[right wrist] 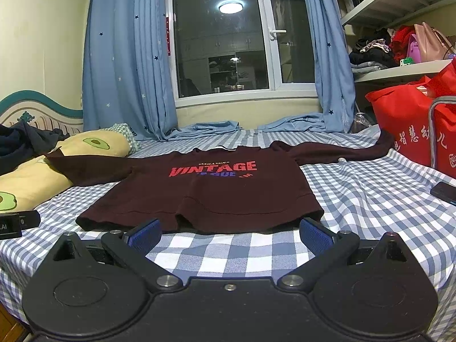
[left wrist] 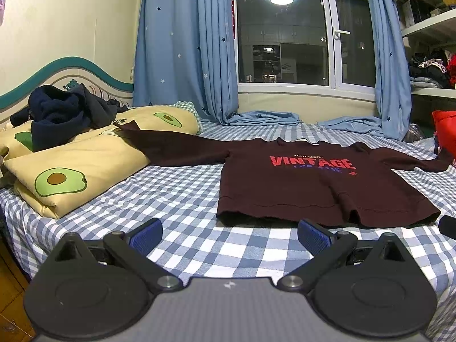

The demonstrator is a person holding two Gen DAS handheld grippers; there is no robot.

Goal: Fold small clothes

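A: Where is the garment?

B: A dark maroon sweatshirt lies flat and face up on the blue checked bedsheet, sleeves spread to both sides, hem nearest the cameras. One sleeve runs up onto the avocado-print pillow beside the sweatshirt.

A: What differs between the views?

B: Only the right wrist view shows a red bag with white Chinese characters beyond the sweatshirt's other sleeve, and a dark phone on the sheet near that bag. The left wrist view shows more of the pile of dark clothes on the pillows. Each view catches a black edge of the other tool beside the sweatshirt's hem.

A: Any readable writing?

B: On the chest: "COLLEGE" in small white letters, "VINTAGE" in large red. A blue line beneath is creased and not legible in full.

A: Gripper condition?

B: The left gripper hangs low over the sheet just short of the hem, jaws spread wide, holding nothing. The right gripper is level with it, jaws likewise wide apart and empty, its blue pads just at the hem's edge; contact cannot be confirmed.
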